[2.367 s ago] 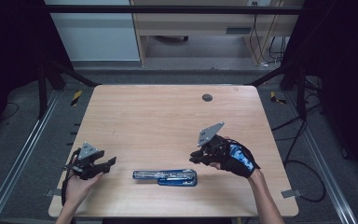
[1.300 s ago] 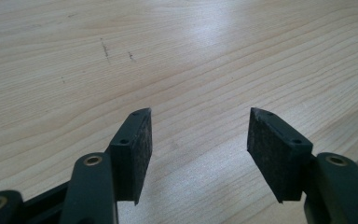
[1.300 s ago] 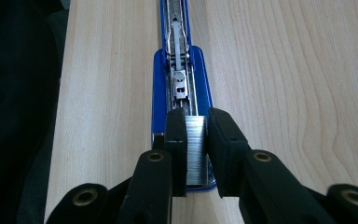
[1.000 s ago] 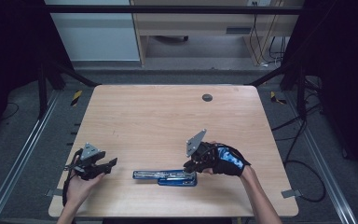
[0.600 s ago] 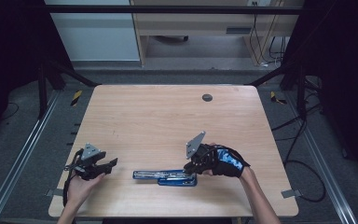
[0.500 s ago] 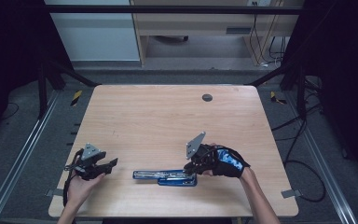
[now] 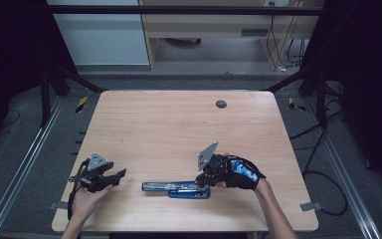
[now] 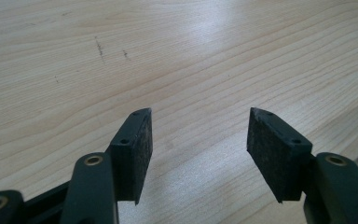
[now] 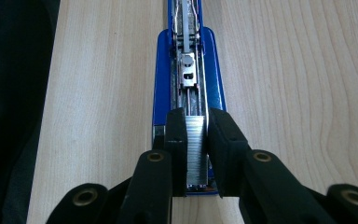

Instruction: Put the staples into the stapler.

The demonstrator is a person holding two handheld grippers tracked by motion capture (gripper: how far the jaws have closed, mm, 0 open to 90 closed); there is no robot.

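Wooden desk [image 7: 179, 129], pale grain, dark room around it; small round grommet [image 7: 221, 104] at the far side.

Blue stapler [image 7: 176, 188] lies opened flat near the near edge, centre of the desk, long axis running left to right. Magazine channel faces up, with the spring pusher [image 9: 188, 70] showing in the right gripper view.

Right hand-held gripper [image 9: 196, 154]: clenched on a strip of staples [image 9: 196, 151], pads on either side of it, strip sitting over the stapler's right end and lined up with the channel.

Left hand-held gripper [image 8: 198, 149]: released, jaws wide, nothing between them. It rests on bare desk well to the left of the stapler, at the near-left corner [image 7: 98, 175].

Risks, as judged:
- Strip may snap or shed staples if squeezed harder or twisted.
- If the strip goes in tilted, it could ride on the channel wall and jam.
- Stapler is unheld; a push along it may slide it left.
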